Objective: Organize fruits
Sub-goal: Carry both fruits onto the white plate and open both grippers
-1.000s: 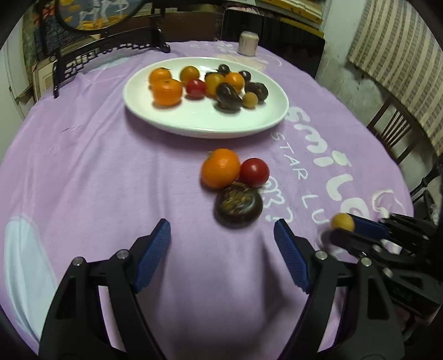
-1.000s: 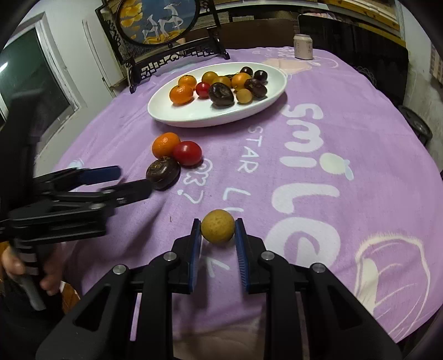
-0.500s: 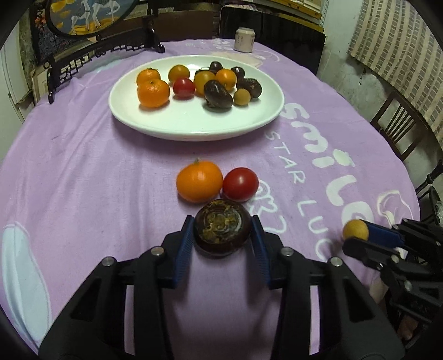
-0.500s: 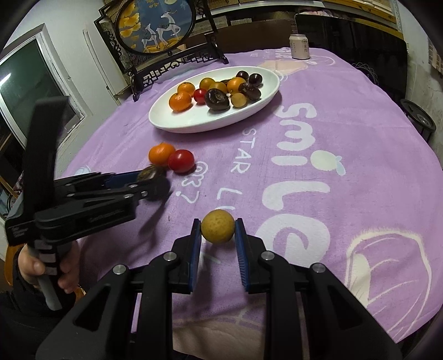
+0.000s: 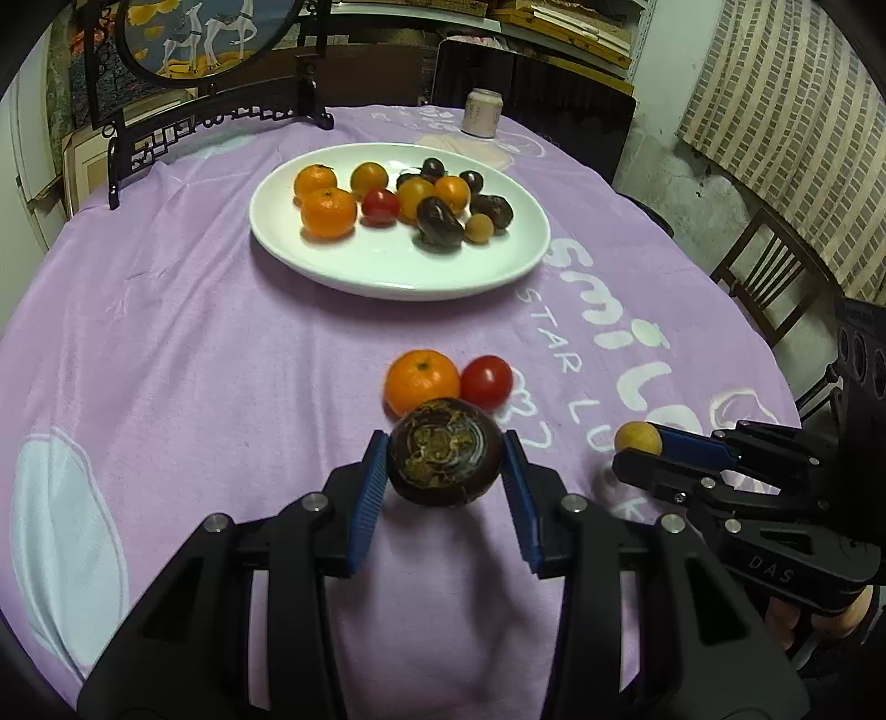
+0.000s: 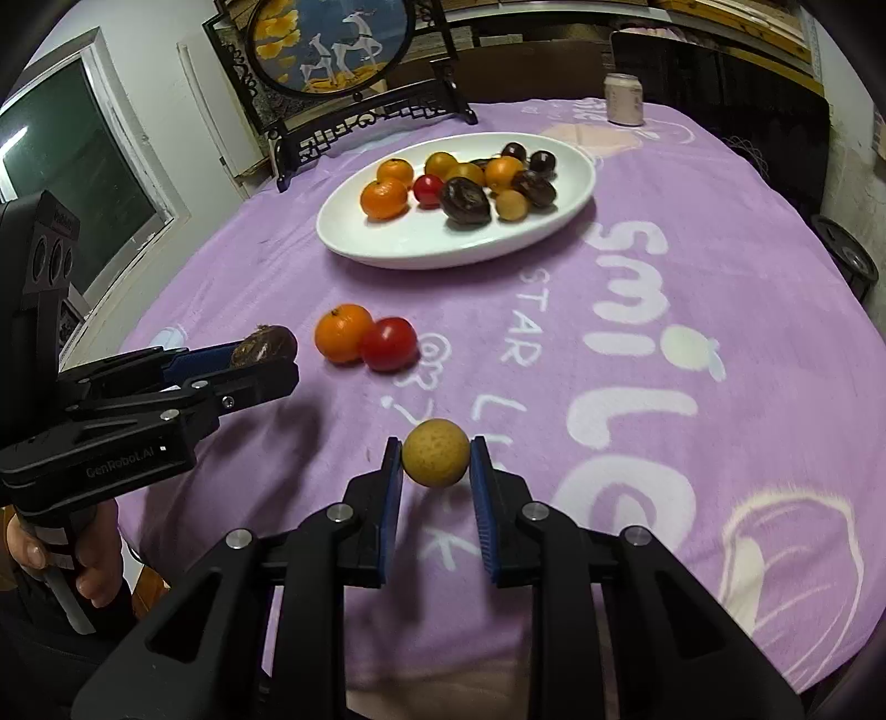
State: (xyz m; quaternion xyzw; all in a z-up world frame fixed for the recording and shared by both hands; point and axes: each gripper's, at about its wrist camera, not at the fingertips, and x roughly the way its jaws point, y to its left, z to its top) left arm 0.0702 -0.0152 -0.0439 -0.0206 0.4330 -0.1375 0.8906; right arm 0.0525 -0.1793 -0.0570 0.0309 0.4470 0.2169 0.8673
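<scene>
- The left gripper (image 5: 444, 481) has its jaws clamped on a dark round fruit (image 5: 444, 451), which sits between the blue pads, raised above the purple cloth (image 5: 194, 360) near the front edge of the surface
- The right gripper (image 6: 436, 487) has its jaws closed on a small yellow-brown fruit (image 6: 436, 452), also lifted off the cloth, toward the front edge
- In the right wrist view the left gripper (image 6: 260, 360) reaches in from the left edge, the dark fruit (image 6: 264, 345) showing at its tips
- An orange mandarin (image 5: 422, 381) and a red tomato (image 5: 486, 382) lie touching on the cloth around the middle of the surface, just beyond the held dark fruit
- A white oval plate (image 5: 387, 271) stands toward the far edge; its far half carries mandarins, a red tomato, dark fruits and a small yellow-brown one
- A can (image 5: 482, 113) stands upright at the far edge, right of a black ornate frame with a round deer picture (image 5: 210, 39)
- A wooden chair (image 5: 775, 277) stands off the right edge
</scene>
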